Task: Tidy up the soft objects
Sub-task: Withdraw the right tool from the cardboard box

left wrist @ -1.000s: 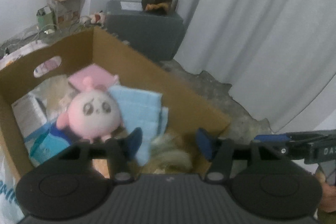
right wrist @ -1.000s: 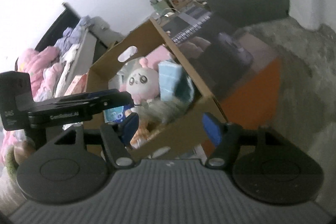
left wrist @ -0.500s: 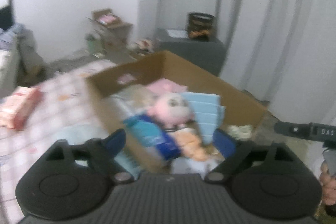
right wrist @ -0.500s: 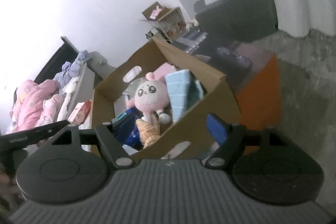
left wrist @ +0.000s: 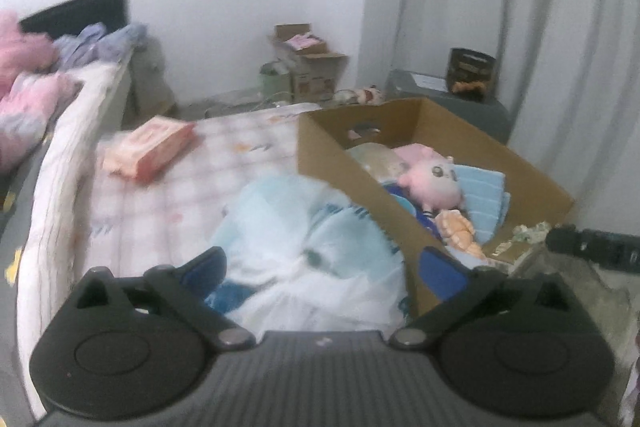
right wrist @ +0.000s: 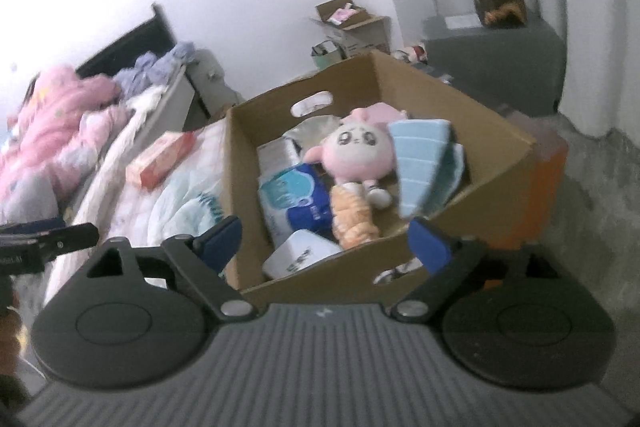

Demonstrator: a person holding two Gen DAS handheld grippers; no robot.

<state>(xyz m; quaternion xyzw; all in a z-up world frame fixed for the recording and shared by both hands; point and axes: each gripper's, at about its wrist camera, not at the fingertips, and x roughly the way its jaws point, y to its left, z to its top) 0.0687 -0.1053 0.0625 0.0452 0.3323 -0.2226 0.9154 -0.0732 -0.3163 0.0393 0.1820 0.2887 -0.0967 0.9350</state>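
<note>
Cardboard box (right wrist: 460, 147) overfull; both grippers' fingers (left wrist: 204, 269) (right wrist: 428, 245) opening, empty (blurry): plush (right wrist: 360, 151) may spill if rim bumped.

Pink plush toy (right wrist: 362, 151), brown cardboard box (right wrist: 492, 163)

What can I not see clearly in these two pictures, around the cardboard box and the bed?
- Left wrist view: the light blue plastic bag on the bed is motion-blurred; its print cannot be read.
- Left wrist view: the cardboard box near wall hides the lower items inside.
- Right wrist view: the box floor is covered by the pink plush and blue towel.
- Right wrist view: the left gripper is cut off by the picture edge.
</note>
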